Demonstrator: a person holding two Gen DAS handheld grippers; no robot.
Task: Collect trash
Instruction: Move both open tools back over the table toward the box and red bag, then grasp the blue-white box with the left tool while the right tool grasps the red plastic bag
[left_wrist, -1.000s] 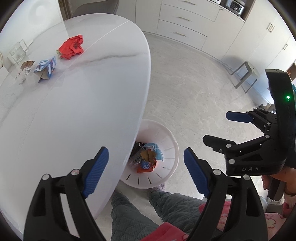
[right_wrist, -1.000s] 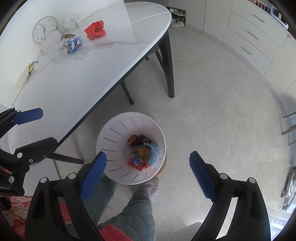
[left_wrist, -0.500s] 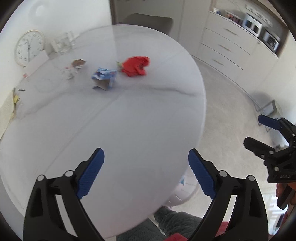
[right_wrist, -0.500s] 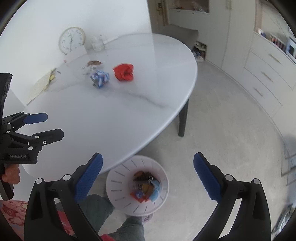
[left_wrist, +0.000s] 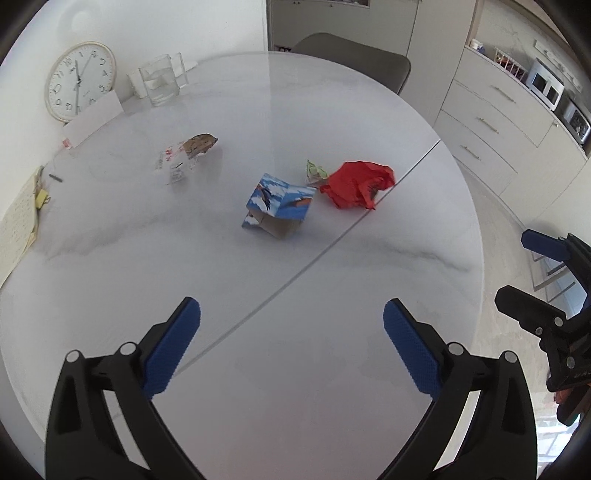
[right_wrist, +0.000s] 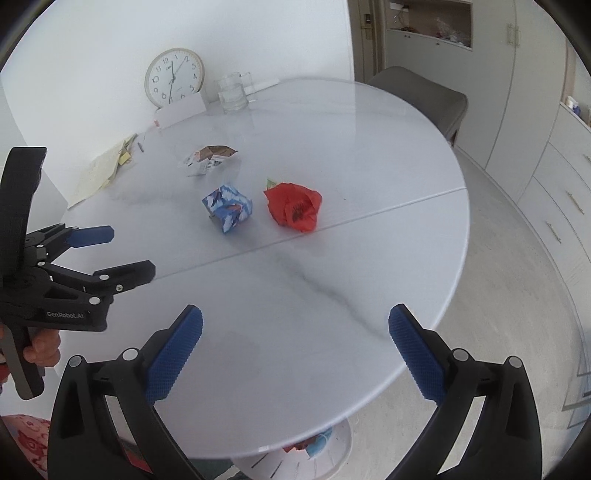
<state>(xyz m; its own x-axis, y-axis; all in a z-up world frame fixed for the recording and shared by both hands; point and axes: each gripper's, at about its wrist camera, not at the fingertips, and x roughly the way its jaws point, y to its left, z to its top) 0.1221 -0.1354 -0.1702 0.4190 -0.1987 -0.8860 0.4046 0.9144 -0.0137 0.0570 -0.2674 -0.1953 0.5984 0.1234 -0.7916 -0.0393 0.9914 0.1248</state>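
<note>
On the white marble table (left_wrist: 280, 398) lie a crumpled blue printed box (left_wrist: 279, 205) (right_wrist: 228, 208), a red crumpled paper (left_wrist: 356, 184) (right_wrist: 294, 208), a small green-white scrap (left_wrist: 314, 171) and a clear wrapper with a brown piece (left_wrist: 184, 155) (right_wrist: 207, 158). My left gripper (left_wrist: 291, 314) (right_wrist: 131, 251) hovers over the near table, well short of the box. Its jaws are opening, with nothing between them. My right gripper (right_wrist: 295, 317) (left_wrist: 517, 266) hangs over the table's near right edge, jaws also opening and empty. The white bin (right_wrist: 332, 454) with trash peeks out under the table edge.
A wall clock (right_wrist: 174, 75), a white card and a glass jar (right_wrist: 232, 92) stand at the table's far side. Papers (left_wrist: 18, 218) lie at its left edge. A grey chair (right_wrist: 421, 99) is behind the table, and cabinets (left_wrist: 491, 125) line the right wall.
Both grippers swung up from over the bin on the floor to over the table. Their jaws spread wider. The trash on the table now sits nearer the middle of both views.
</note>
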